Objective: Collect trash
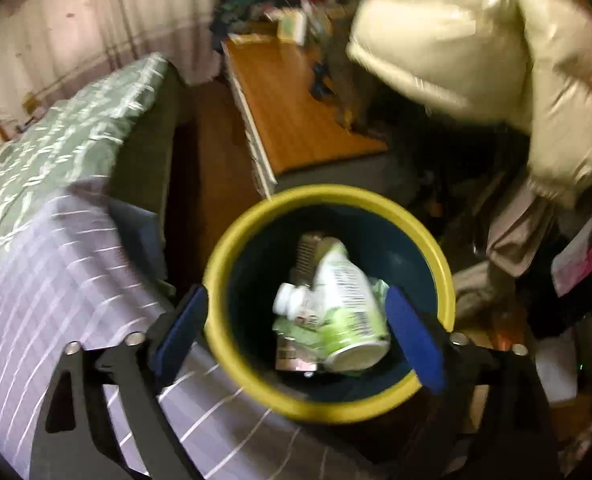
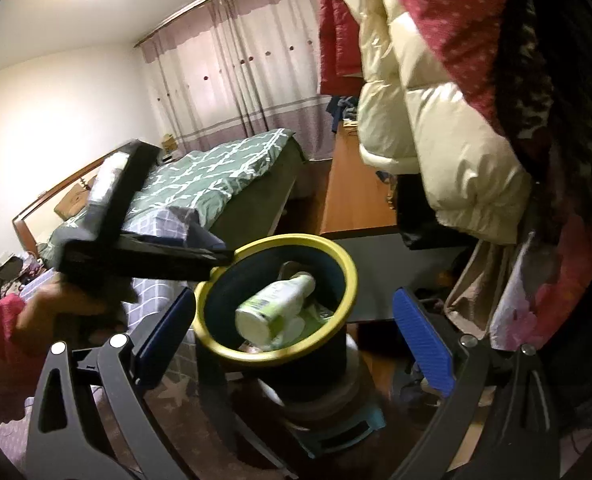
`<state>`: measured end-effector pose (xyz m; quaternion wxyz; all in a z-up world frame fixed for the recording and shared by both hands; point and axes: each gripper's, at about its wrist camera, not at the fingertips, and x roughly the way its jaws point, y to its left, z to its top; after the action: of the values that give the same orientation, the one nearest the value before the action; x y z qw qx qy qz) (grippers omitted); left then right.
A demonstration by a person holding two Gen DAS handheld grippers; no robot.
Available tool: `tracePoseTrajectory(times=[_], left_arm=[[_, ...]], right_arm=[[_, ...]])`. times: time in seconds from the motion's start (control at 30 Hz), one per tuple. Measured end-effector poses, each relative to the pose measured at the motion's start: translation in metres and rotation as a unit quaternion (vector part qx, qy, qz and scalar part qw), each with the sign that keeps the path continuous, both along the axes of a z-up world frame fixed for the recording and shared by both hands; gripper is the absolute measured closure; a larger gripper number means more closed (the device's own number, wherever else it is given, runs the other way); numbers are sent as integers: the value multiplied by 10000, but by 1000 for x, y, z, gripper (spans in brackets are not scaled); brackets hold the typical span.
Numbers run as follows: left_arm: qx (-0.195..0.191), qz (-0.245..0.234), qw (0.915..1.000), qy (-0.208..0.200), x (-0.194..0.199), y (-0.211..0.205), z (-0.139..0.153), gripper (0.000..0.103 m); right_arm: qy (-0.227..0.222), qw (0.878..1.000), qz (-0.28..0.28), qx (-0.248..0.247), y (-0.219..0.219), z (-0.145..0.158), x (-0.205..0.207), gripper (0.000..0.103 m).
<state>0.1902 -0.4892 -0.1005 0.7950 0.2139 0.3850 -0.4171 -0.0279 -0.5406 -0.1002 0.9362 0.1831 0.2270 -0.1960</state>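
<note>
Both tools were spread and held nothing: the left tool (image 1: pixel 296 332) hovered over the yellow-rimmed bin (image 1: pixel 232 248), the right tool (image 2: pixel 296 336) just in front of it. A white-and-green bottle (image 1: pixel 345 304) lay inside on crumpled wrappers (image 1: pixel 296 330). This drop-off step looked finished; the next move called for finding more trash, perhaps on the bed (image 2: pixel 224 176) or wooden worktop (image 1: pixel 292 112).

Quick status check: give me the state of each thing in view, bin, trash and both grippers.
Trash bin: upright, open top, partly filled.
Large white bottle: lying inside the bin, on top of the other trash.
Small white bottle: inside the bin, beside the large one.
Left gripper: open, empty, over the bin.
Right gripper: open, empty, facing the bin.
</note>
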Motion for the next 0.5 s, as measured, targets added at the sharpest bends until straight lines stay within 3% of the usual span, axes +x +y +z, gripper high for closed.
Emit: tracePoseTrajectory(times=[0.17, 0.3, 0.5], left_arm=[[-529, 635, 9950, -561, -19, 87, 47, 5], [-704, 1330, 9817, -1162, -56, 172, 75, 5], [-1067, 2456, 9568, -1131, -96, 290, 91, 5]], right_arm=[[-20, 9996, 291, -59, 22, 4, 8, 9], [-34, 9984, 551, -107, 43, 12, 16, 9], [-10, 9949, 915, -415, 81, 25, 21, 9]])
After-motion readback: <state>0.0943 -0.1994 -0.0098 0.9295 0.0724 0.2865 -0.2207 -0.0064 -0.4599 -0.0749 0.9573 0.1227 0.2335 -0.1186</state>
